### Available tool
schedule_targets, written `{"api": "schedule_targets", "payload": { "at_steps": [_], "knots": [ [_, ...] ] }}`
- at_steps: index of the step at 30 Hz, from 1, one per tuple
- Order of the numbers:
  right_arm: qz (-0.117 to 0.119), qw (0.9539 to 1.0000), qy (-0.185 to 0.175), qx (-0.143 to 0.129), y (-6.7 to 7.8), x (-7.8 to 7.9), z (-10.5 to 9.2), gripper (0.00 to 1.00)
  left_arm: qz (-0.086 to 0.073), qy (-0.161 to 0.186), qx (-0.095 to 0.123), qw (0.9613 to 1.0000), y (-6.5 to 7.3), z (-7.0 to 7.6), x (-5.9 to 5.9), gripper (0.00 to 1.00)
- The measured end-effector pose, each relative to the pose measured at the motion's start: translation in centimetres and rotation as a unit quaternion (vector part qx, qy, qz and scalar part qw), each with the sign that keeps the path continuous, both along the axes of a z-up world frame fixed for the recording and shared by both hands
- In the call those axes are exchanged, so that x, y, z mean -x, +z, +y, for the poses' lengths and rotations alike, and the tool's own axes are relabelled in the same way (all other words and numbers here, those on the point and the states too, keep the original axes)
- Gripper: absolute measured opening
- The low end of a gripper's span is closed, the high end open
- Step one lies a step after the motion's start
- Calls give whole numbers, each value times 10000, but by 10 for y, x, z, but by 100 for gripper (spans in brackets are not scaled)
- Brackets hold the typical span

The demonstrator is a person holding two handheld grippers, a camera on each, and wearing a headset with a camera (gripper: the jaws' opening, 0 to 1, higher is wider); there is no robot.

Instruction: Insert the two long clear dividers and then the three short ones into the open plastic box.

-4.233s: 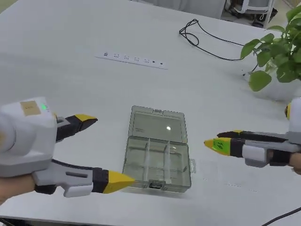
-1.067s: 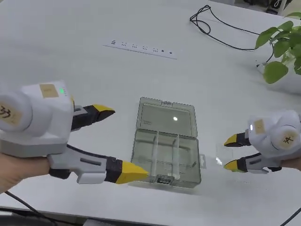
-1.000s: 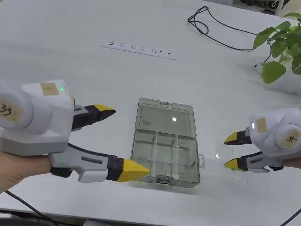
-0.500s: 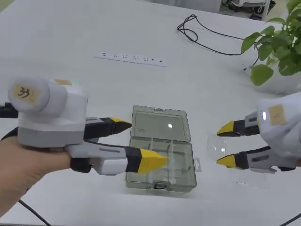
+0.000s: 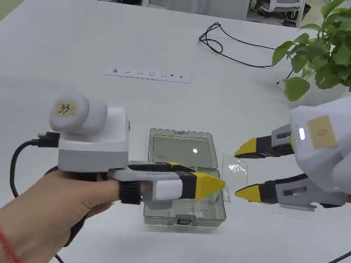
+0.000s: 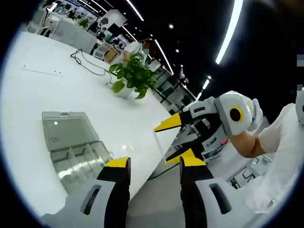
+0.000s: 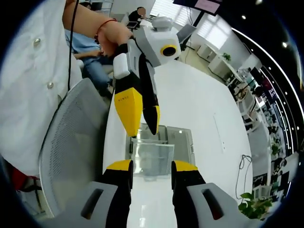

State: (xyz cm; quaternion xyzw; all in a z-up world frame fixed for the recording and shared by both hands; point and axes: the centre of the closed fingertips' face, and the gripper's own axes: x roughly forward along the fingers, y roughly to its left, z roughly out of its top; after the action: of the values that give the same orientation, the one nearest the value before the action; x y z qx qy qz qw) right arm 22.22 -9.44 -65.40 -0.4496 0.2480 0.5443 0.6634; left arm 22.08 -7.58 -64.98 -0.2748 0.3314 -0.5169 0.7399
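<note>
The open smoke-clear plastic box (image 5: 184, 212) lies on the white table, its lid (image 5: 181, 147) flat behind it. Two long clear dividers (image 5: 171, 204) stand in its tray. My right gripper (image 5: 244, 171) hovers just right of the box, shut on a short clear divider (image 5: 237, 169) that spans between its yellow tips; this divider (image 7: 152, 156) is also clear in the right gripper view. My left gripper (image 5: 205, 178) reaches across above the box, open with nothing between its fingers, its tips close to the right gripper's. The box (image 6: 71, 147) lies lower left in the left gripper view.
A white power strip (image 5: 148, 74) lies behind the box. A coiled black cable (image 5: 230, 41) and a potted plant (image 5: 318, 49) are at the back right. A black cord (image 5: 22, 164) trails from the left gripper. A grey mesh chair (image 7: 71, 142) stands at the table edge.
My left gripper has swung right over the box and rolled onto its side. My right gripper has risen and moved toward the box with the clear divider. The head camera has shifted too.
</note>
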Motion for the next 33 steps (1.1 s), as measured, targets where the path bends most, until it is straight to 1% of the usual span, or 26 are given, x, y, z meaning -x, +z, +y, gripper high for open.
{"api": "schedule_targets", "payload": {
  "at_steps": [2, 4, 6, 9, 12, 18, 21, 27, 33],
  "knots": [
    [-24, 10000, 36, 17, 2, 2, 3, 32, 117, -26, 118, 9999, 1, -4, 2, 32],
    [-29, 10000, 79, 16, 4, 5, 7, 32, 274, -9, 217, 9994, 1, -8, 3, 28],
    [-26, 9999, 113, 25, 5, 7, 10, 32, 302, -32, 247, 9992, 1, -11, 5, 26],
    [-44, 9999, 147, 58, 7, 8, 11, 32, 405, -54, 306, 9987, 1, -14, 8, 23],
    [-47, 9998, 175, 94, 7, 9, 12, 32, 486, -69, 365, 9981, 1, -15, 8, 17],
    [-54, 9996, 211, 152, 7, 10, 13, 32, 577, -87, 417, 9974, 0, -15, 9, 7],
    [-32, 9996, 228, 155, 7, 12, 14, 32, 588, -92, 448, 9972, 1, -16, 9, 6],
    [-5, 9995, 241, 182, 6, 13, 14, 33, 612, -131, 498, 9968, 2, -17, 11, 0],
    [2, 9995, 247, 185, 5, 13, 14, 33, 675, -139, 536, 9962, 2, -17, 11, 0]
  ]
}}
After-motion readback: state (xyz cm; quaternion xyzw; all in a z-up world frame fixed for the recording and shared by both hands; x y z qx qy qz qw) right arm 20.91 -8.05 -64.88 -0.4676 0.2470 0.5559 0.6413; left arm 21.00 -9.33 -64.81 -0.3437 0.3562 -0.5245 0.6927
